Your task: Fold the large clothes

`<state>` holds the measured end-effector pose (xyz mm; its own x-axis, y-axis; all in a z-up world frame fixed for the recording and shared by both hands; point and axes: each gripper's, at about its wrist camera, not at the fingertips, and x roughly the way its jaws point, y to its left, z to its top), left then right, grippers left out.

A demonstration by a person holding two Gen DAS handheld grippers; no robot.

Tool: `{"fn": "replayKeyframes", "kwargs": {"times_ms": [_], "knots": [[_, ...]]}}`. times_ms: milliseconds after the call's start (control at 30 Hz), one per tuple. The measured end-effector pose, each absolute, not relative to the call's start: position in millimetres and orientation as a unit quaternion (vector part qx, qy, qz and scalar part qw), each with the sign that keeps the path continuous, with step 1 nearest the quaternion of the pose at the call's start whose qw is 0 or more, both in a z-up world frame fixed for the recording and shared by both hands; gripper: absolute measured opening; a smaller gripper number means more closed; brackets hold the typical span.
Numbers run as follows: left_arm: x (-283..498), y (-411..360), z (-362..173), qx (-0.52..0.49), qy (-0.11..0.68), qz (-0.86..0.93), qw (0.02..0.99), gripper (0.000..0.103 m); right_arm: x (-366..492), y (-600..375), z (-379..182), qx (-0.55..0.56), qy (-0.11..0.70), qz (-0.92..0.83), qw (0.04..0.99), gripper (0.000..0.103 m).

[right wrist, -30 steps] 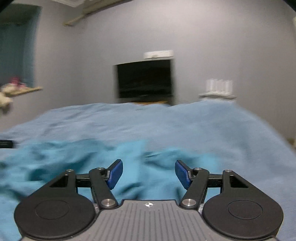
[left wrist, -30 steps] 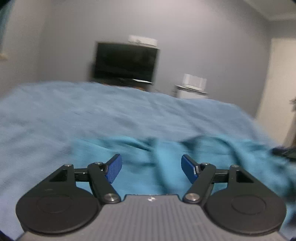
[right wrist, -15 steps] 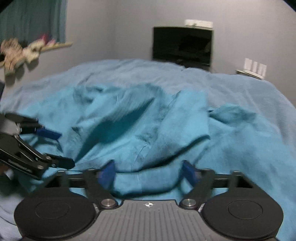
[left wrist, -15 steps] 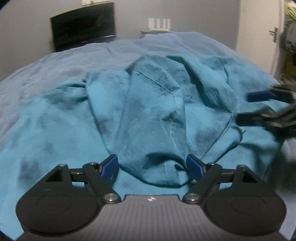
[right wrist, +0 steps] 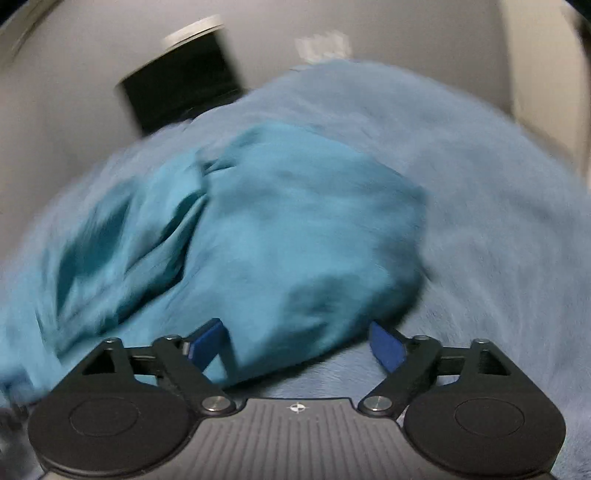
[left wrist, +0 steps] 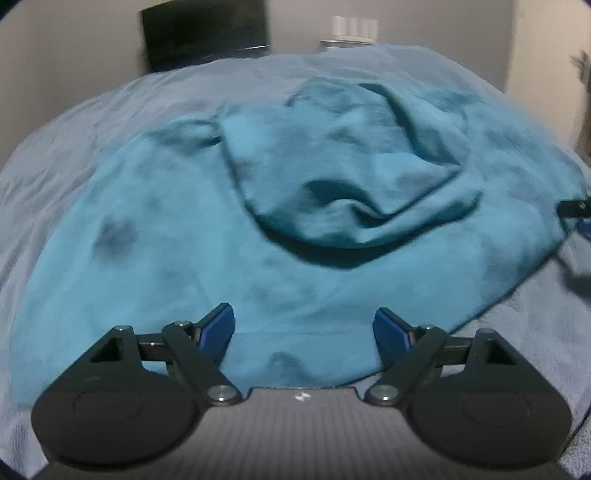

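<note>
A: What fills the scene?

B: A wide bed covered with a pale blue-grey bedspread (left wrist: 92, 122), running from the near edge to the far wall. Spread over it is the large teal cotton garment (left wrist: 258, 229), rumpled, with a loose fold heaped near its middle. In the right wrist view the same garment (right wrist: 280, 236) lies to the left and centre, its right edge ending on bare bedspread (right wrist: 480, 206).

A: And beyond the bed?

B: A black flat screen (left wrist: 205, 35) against the grey far wall, with a small white unit (left wrist: 352, 31) to its right.

A: The tools?

B: The left gripper (left wrist: 303, 330) stands wide over the garment's near hem, its jaws having just been opening, nothing pinched between them. The right gripper (right wrist: 297, 345) also stands wide; its jaws have just drawn in a little. The picture is smeared, so I think the cloth edge lies between the blue pads (right wrist: 207, 341) unpressed.
</note>
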<state>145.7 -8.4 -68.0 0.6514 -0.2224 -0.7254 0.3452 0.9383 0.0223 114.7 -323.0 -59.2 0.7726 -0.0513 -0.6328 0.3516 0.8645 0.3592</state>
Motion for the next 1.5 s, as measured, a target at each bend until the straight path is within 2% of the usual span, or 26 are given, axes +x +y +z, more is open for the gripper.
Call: {"fn": "replayKeyframes", "kwargs": {"times_ms": [67,167,333,567,800,1000,1067,1133,1267,1400,1467,1500], "knots": [[141,-1,-66,0.077,0.389,-0.155,0.905,0.084,107,-339,-61,0.271,0.310,-0.141,0.900,0.082],[133,6,-66,0.084,0.390,-0.133,0.907,0.091,94,-350,-61,0.326,0.291,-0.128,0.890,0.083],[129,11,-59,0.063,0.380,-0.130,0.914,0.092,81,-350,-58,0.397,0.253,-0.053,0.881,0.082],[124,1,-56,0.070,0.359,-0.161,0.917,0.092,94,-361,-87,0.495,0.256,-0.040,0.830,0.082],[126,-8,-51,0.036,0.341,-0.206,0.917,0.092,108,-376,-99,0.523,0.221,-0.055,0.821,0.078],[135,-47,-26,0.028,0.259,-0.226,0.939,0.092,120,-372,-90,0.482,0.181,-0.055,0.856,0.078],[146,-65,-21,0.028,0.244,-0.206,0.947,0.092,125,-375,-97,0.491,0.183,-0.060,0.850,0.074],[159,-77,-20,0.022,0.236,-0.188,0.953,0.092,129,-378,-104,0.503,0.182,-0.067,0.842,0.063],[184,-92,-34,0.031,0.253,-0.135,0.957,0.092,133,-378,-103,0.490,0.176,-0.069,0.851,0.056],[198,-98,-72,0.069,0.319,-0.129,0.936,0.091,131,-366,-86,0.438,0.165,-0.061,0.882,0.049],[191,-99,-86,0.085,0.315,-0.139,0.935,0.091,133,-355,-74,0.395,0.158,-0.048,0.903,0.044],[189,-101,-90,0.101,0.311,-0.140,0.935,0.091,133,-349,-68,0.370,0.155,-0.041,0.915,0.038]]}}
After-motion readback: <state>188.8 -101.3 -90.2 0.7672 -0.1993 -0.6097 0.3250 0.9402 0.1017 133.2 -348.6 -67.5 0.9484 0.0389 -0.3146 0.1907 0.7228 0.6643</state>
